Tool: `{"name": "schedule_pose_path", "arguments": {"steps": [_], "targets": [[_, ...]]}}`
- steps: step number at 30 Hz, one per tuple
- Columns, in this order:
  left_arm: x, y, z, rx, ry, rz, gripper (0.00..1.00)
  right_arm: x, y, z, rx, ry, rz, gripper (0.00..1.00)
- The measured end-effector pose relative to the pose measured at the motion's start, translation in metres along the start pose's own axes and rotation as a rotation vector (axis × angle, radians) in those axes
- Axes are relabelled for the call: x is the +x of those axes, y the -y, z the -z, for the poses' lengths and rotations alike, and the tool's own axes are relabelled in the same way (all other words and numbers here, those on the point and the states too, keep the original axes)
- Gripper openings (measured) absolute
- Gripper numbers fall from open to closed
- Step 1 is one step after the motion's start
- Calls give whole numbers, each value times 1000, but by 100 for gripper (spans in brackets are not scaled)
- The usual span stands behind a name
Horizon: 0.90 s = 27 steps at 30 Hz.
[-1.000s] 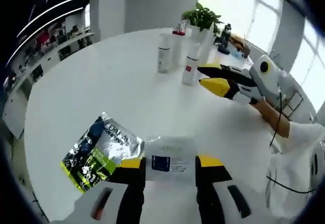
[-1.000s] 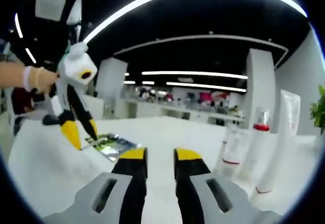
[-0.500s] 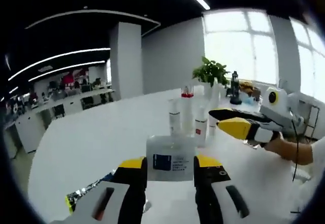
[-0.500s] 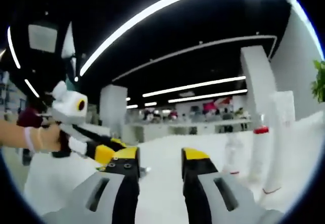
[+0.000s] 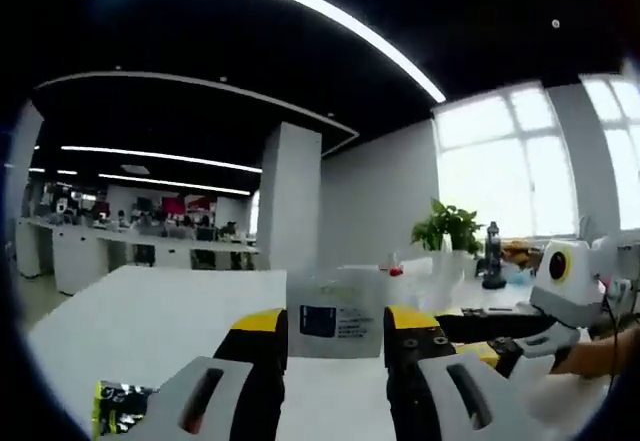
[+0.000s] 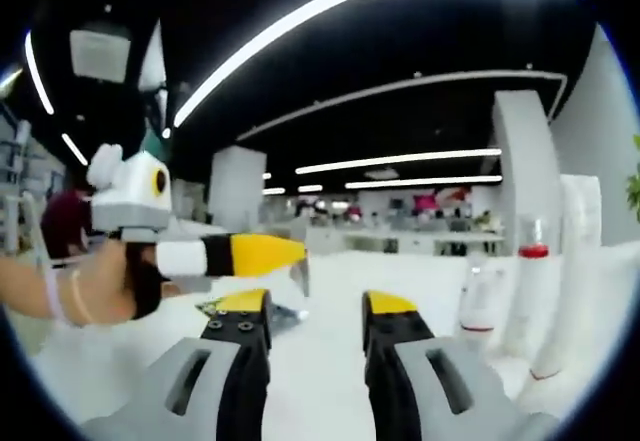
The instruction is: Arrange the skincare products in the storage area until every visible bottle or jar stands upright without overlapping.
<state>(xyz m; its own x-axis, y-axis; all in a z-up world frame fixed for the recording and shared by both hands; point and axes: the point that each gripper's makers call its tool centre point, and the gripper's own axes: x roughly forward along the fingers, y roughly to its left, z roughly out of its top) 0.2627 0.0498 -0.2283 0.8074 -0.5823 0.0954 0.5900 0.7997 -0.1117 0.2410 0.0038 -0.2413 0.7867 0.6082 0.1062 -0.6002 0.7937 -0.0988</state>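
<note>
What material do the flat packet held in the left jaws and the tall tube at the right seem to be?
The flat packet looks like thin translucent plastic film with a blue printed label. The tall tube looks like matte white plastic, probably a soft squeeze tube standing on its cap.

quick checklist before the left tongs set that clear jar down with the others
1. Grip on the clear jar: held between the yellow tips of the left tongs, label facing the camera. ok.
2. Jar level: looks upright in the left gripper view. ok.
3. Right tongs: open and holding nothing. ok.
4. Standing products: the red-capped bottle and white tube stand upright on the white table. ok.
5. Free spot beside them: cannot tell, the jar hides that part of the table in the left gripper view.
6. Foil sachet: lies flat on the table, not yet arranged. not ok.
</note>
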Motion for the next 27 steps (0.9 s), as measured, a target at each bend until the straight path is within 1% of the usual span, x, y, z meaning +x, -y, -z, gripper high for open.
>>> {"name": "schedule_pose_path", "arguments": {"steps": [2, 3, 5, 6, 7, 8, 9, 10, 11, 12, 13, 15, 17, 19, 21, 22, 23, 24, 25, 26, 27], "targets": [[0, 4, 2, 2, 15, -1, 39, 1, -1, 3, -2, -10, -2, 35], [-2, 4, 1, -8, 34, -11, 39, 2, 0, 5, -6, -17, -3, 34], [-4, 10, 1, -59, 51, 37, 39, 1, -1, 7, -4, -30, -6, 33], [-5, 11, 2, -70, 48, 43, 39, 1, -1, 8, -5, -32, -8, 32], [-8, 11, 7, -88, 45, 58, 39, -3, -7, 9, -8, -40, -14, 32], [-9, 11, 14, -96, 25, 72, 39, -4, -11, 11, -12, -47, -18, 31], [-9, 5, 24, -105, -40, 43, 39, -3, -12, 13, -15, -49, -23, 30], [-8, 3, 21, -113, -23, 37, 39, -1, -13, 15, -16, -53, -22, 27], [-9, 4, 20, -94, -13, 54, 39, 0, -12, 19, -21, -70, -18, 24], [-9, 4, 20, -92, -17, 60, 39, 0, -12, 21, -26, -82, -15, 19], [-10, 4, 21, -90, -27, 59, 39, 1, -14, 29, -40, -113, -18, 16], [-12, 5, 21, -101, -16, 64, 39, 2, -15, 34, -35, -127, -27, 15], [-12, 13, 23, -113, -35, 111, 39, 6, -14, 34, 28, -118, -48, 15], [-13, 15, 25, -91, -36, 119, 39, 5, -13, 31, 68, -105, -54, 15], [-13, 16, 29, -79, -46, 111, 39, 3, -13, 29, 88, -98, -67, 9], [-13, 16, 30, -80, -47, 114, 39, 2, -13, 27, 108, -83, -73, 7], [-13, 16, 30, -81, -48, 117, 39, 2, -12, 26, 115, -82, -68, 5], [-12, 20, 32, -58, -49, 143, 39, 2, -11, 26, 123, -81, -63, 4], [-12, 21, 32, -44, -44, 141, 39, 2, -10, 27, 151, -86, -57, 3], [-12, 21, 32, -39, -38, 137, 39, 1, -12, 28, 180, -95, -76, 2], [-12, 21, 31, -43, -39, 140, 39, 1, -12, 29, 192, -96, -87, 2]]}}
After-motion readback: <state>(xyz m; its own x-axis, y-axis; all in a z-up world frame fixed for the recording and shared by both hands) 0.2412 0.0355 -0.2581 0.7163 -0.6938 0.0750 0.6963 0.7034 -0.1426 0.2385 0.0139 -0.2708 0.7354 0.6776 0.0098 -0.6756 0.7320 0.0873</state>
